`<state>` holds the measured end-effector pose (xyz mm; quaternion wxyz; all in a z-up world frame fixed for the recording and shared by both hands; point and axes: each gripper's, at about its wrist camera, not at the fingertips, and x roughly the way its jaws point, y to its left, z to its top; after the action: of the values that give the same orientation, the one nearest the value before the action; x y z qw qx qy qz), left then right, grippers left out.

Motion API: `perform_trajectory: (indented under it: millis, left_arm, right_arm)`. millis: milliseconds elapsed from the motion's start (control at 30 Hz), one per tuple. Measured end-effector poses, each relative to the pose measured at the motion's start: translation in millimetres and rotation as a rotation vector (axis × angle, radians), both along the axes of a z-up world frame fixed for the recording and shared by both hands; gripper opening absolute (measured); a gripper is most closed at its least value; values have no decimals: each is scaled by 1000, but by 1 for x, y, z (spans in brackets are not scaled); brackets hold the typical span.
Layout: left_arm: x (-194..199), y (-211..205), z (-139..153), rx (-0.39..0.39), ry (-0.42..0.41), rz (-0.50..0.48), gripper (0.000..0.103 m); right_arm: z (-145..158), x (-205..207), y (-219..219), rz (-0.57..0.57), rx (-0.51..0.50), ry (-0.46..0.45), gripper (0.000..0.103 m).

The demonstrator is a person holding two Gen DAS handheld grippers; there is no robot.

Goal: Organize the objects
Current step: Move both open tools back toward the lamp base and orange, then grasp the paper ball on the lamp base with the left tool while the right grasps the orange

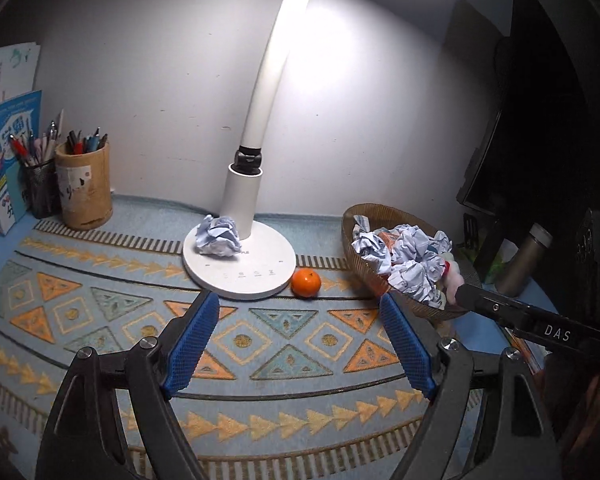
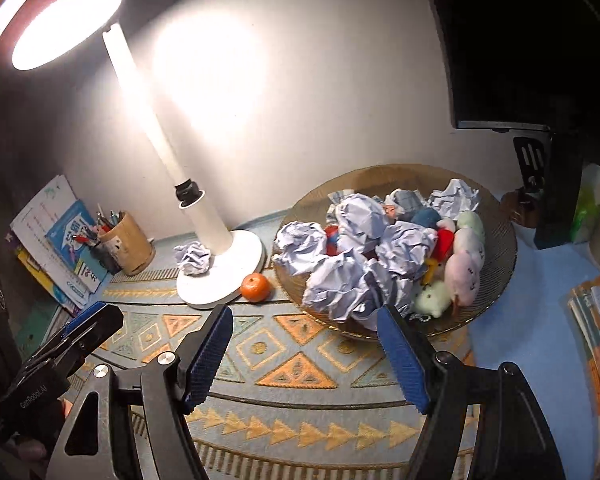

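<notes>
A crumpled paper ball (image 1: 217,237) lies on the white lamp base (image 1: 256,276); it also shows in the right wrist view (image 2: 194,258). An orange (image 1: 306,282) sits on the patterned mat just right of the base, and shows in the right wrist view (image 2: 255,287). A woven basket (image 1: 352,236) at the right holds several paper balls (image 2: 342,280) and small plush toys (image 2: 462,268). My left gripper (image 1: 299,304) is open and empty above the mat, short of the orange. My right gripper (image 2: 306,314) is open and empty near the basket's front rim (image 2: 496,280).
A bamboo pen holder (image 1: 85,188) and a mesh pen cup (image 1: 40,192) stand at the back left beside upright books (image 1: 8,160). A dark monitor (image 1: 540,120) and a metal bottle (image 1: 526,260) are at the right. Notebooks (image 2: 596,344) lie at the far right.
</notes>
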<state>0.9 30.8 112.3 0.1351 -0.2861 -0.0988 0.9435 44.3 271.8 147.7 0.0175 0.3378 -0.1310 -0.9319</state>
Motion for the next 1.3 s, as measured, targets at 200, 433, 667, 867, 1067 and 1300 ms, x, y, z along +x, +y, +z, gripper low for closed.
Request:
perform_trajectory:
  millis: [200, 433, 667, 867, 1067, 1300]
  left_arm:
    - [9, -35, -48, -90, -60, 125, 81]
    - [4, -55, -78, -77, -101, 186, 82]
    - [0, -54, -82, -83, -130, 189, 82]
    - [-9, -54, -78, -46, -158, 116, 82]
    - [-82, -57, -45, -58, -119, 60, 82]
    - [-156, -41, -58, -114, -116, 34, 82]
  right_arm:
    - [-52, -8, -47, 36, 24, -69, 75]
    - [-94, -20, -76, 91, 114, -68, 75]
    - [-98, -23, -71, 66, 119, -79, 79]
    - [-95, -28, -65, 14, 117, -83, 77]
    - [-92, -69, -66, -39, -13, -94, 70]
    - [-99, -120, -71, -129, -9, -113, 68]
